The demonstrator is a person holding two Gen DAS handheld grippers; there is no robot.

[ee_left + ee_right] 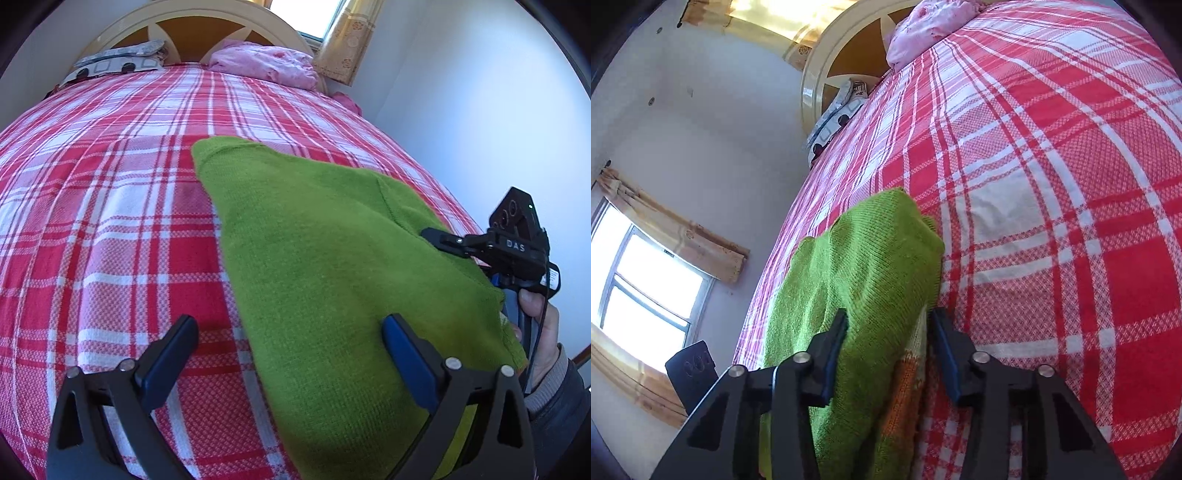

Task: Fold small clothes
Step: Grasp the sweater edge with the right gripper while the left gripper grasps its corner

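Lying on the bed (pixel 110 206), the sweater (pixel 314 258) reads as soft, light knit — limp, likely to sag. Left tool (pixel 290 354) gapes wide, empty; right tool (pixel 888 354) straddles its edge, jaws parted. Best hold: hem corners.

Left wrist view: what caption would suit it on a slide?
Open left gripper over a green knitted garment on a red plaid bed, right gripper at its far edge.

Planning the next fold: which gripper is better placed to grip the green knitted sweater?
Right. The right gripper already straddles the green knitted sweater; the left gripper stands wide open, mostly over the red-and-white checked bedspread.
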